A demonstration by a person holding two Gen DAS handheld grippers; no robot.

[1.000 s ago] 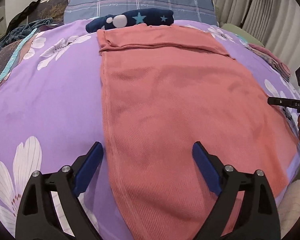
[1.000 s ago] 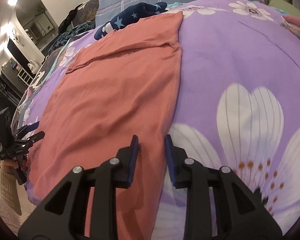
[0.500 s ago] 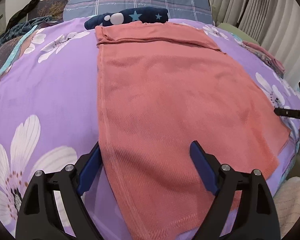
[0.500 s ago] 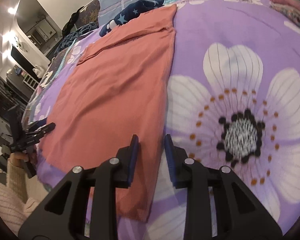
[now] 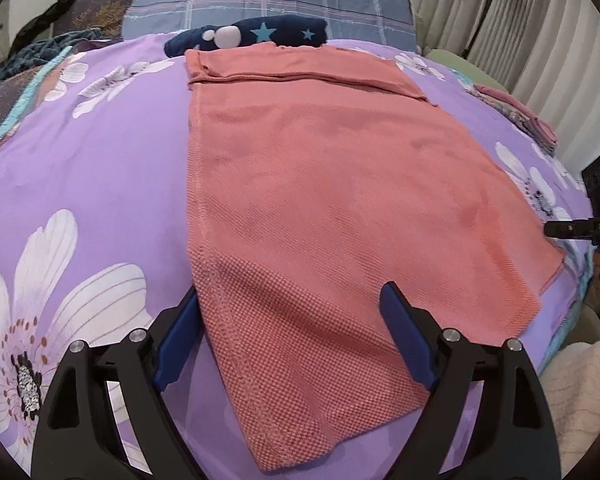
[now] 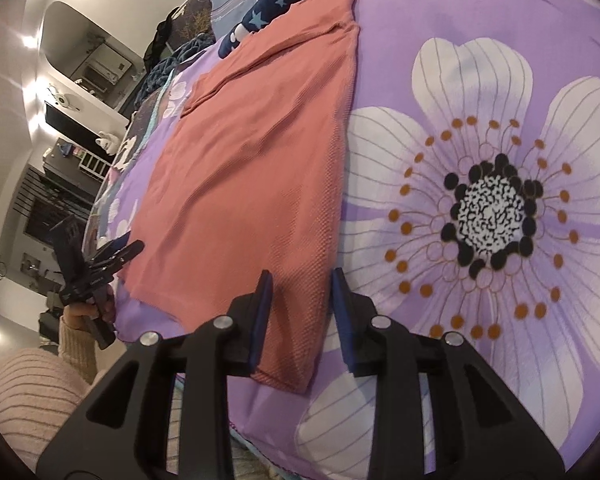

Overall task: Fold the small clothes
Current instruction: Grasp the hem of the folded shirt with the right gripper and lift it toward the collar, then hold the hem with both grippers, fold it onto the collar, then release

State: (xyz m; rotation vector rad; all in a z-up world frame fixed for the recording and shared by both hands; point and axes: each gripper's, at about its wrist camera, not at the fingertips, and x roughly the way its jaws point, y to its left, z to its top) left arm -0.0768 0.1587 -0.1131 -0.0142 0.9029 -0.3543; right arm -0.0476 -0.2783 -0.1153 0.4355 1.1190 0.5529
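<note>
A salmon-pink knit garment (image 5: 324, 184) lies flat on the purple flowered bedspread (image 5: 80, 168), its far end folded over. It also shows in the right wrist view (image 6: 256, 152). My left gripper (image 5: 292, 312) is open wide and hovers over the garment's near left corner. My right gripper (image 6: 302, 292) is partly open, its jaws either side of the garment's near right corner edge, holding nothing. The right gripper's body shows at the right edge of the left wrist view (image 5: 580, 228). The left gripper shows at the left of the right wrist view (image 6: 112, 256).
A navy star-print cloth (image 5: 252, 34) lies beyond the garment, before a blue plaid pillow (image 5: 268, 0). Folded pink clothes (image 5: 520, 116) sit at the bed's right side near curtains. The bed's near edge is just below both grippers.
Both grippers have drawn back toward the garment's near hem, which is now in view. The right gripper's jaws have opened a little wider around the corner edge.
</note>
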